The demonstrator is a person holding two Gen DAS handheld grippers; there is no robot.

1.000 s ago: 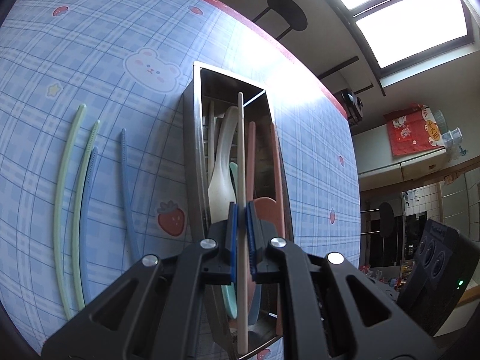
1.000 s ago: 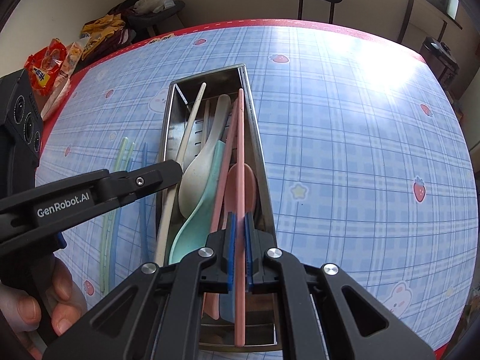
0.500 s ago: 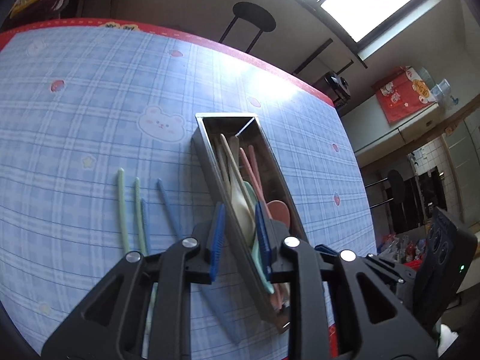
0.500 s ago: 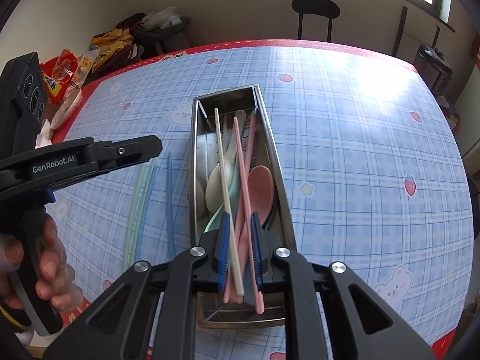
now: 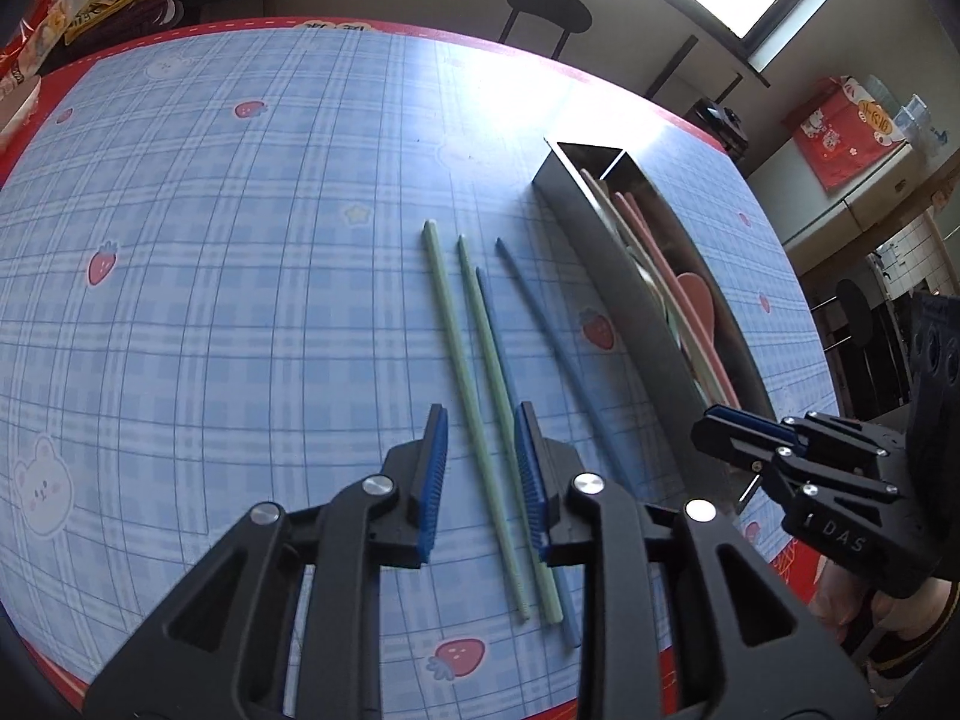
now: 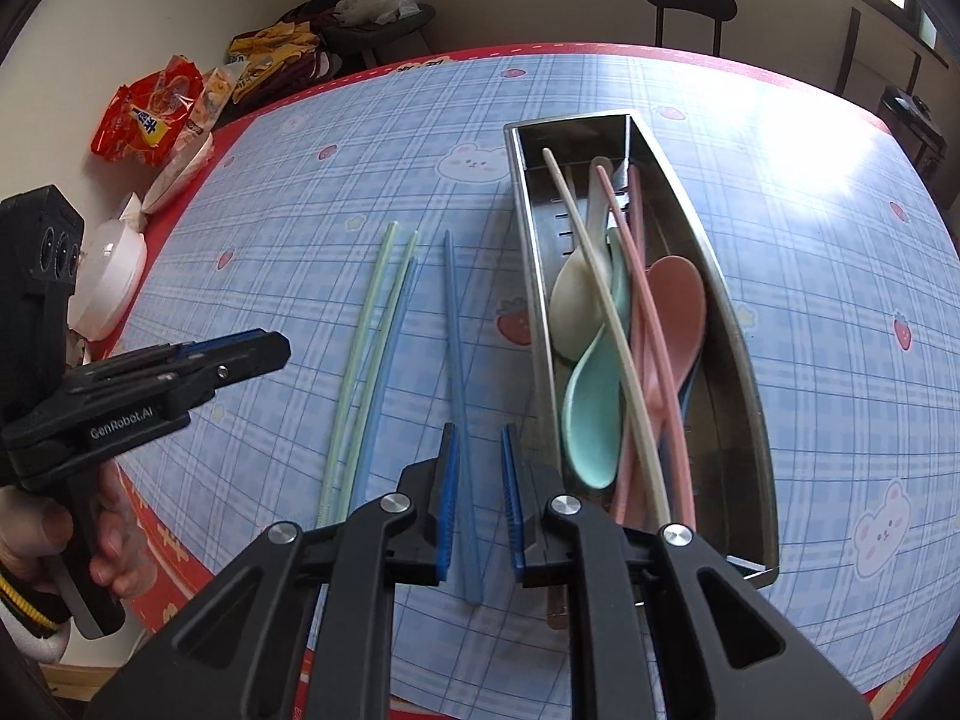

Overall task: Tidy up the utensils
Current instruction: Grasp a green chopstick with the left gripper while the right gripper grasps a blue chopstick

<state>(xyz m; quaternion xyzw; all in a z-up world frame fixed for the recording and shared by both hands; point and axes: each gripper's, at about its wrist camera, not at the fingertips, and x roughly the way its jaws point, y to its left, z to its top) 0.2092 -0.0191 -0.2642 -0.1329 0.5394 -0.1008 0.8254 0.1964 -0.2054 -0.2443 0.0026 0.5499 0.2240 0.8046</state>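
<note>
Left gripper [image 5: 480, 471] had its jaws a little apart with nothing in them; they'd just been opening, and it hung over the two green chopsticks [image 5: 465, 384] on the blue checked tablecloth [image 5: 240, 300]. Right gripper [image 6: 478, 489] was the same deal, jaws slightly apart and empty, lined up over the lone blue chopstick [image 6: 457, 372] lying just beside the steel caddy [image 6: 744, 360]. A second blue chopstick [image 5: 489, 312] sat tucked right against one of the green ones.

How I'd do this step: looks like each gripper was about to grab a loose stick. I'd take the green pair with the left, but that hidden blue one is touching them, so close low and square on only the green or you'll drag it along. Pinch near the middle so the stick doesn't seesaw. The right has the easier job, since its blue one lies well clear of the others.

Orientation: all four loose sticks lay flat, roughly parallel, long axes running from the near table edge away toward the far side, about the same line as the caddy's long side. Caddy already held cream, mint and pink spoons plus cream and pink chopsticks, all lengthwise, so you'd drop the new ones in along that same axis without turning them.
</note>
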